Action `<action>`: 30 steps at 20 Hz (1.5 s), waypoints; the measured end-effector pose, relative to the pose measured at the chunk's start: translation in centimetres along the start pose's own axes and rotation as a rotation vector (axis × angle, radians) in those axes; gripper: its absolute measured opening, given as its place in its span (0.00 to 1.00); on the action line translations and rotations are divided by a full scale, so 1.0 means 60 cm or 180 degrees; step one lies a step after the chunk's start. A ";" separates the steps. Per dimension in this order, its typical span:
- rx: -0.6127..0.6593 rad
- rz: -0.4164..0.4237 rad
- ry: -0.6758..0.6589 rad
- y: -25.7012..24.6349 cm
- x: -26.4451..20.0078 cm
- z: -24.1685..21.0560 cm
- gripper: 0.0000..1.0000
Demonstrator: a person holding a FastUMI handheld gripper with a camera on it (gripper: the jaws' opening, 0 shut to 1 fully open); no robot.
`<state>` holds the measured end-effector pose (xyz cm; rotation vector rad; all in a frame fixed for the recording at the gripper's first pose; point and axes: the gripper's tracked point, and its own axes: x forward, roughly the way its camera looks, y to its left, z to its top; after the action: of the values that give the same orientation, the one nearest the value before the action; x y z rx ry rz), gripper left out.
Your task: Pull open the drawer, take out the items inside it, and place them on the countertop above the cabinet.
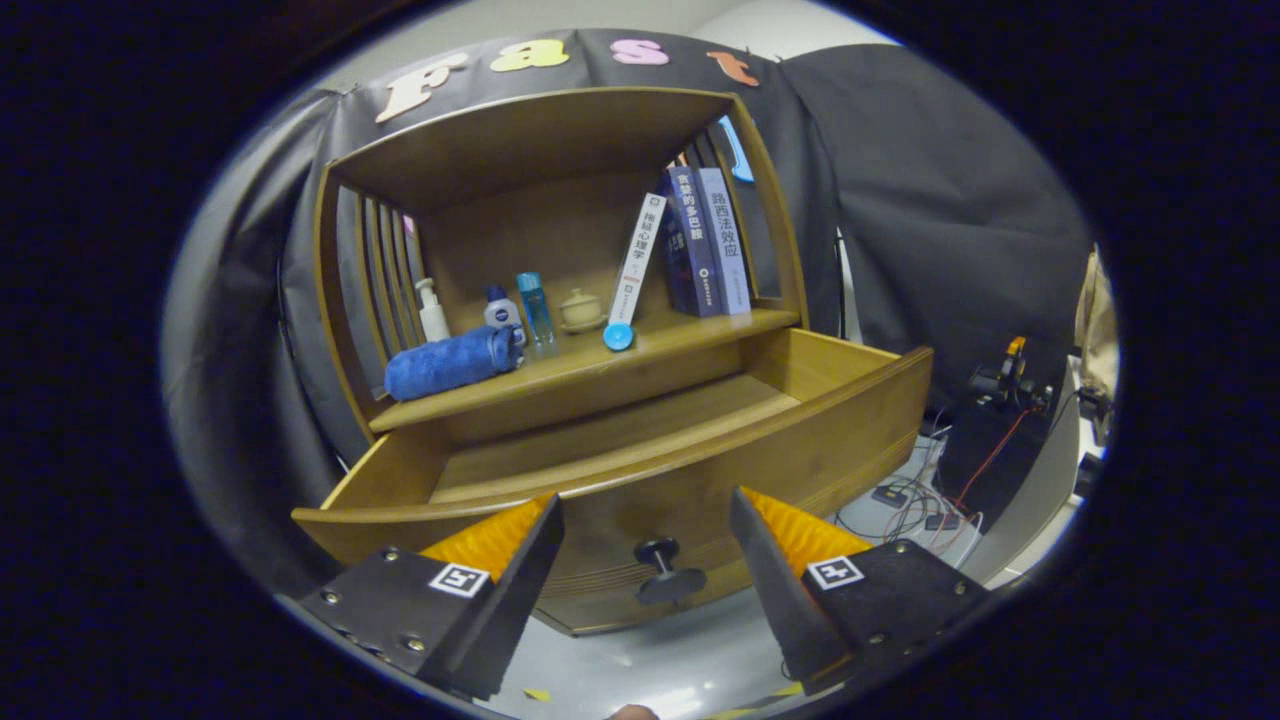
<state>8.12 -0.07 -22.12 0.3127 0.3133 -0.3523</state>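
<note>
The wooden cabinet's drawer [800,440] stands pulled out, its bare wooden floor showing and nothing visible lying in it. Its dark round knob [668,575] sits on the drawer front, between my fingers and a little beyond them. My gripper [645,560] is open, fingers spread wide, holding nothing. On the countertop [640,360] above the drawer lie a rolled blue towel [452,362] and a small blue round item [618,336].
Also on the countertop: a white pump bottle [432,310], a small white bottle with a blue cap [500,308], a clear blue bottle [534,308], a small lidded cup on a saucer [581,310] and several books [700,245]. Cables and dark equipment [985,440] lie right of the cabinet.
</note>
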 end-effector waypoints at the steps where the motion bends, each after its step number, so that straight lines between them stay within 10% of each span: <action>1: 0.0016 0.0063 0.0027 0.003 0.001 -0.006 1.00; 14: 0.0050 0.0707 0.0085 0.033 0.009 -0.011 0.99; 30: -0.0028 0.0784 0.0103 0.061 0.084 0.027 1.00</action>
<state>14.38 1.18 -21.54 0.3446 0.3040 -0.1036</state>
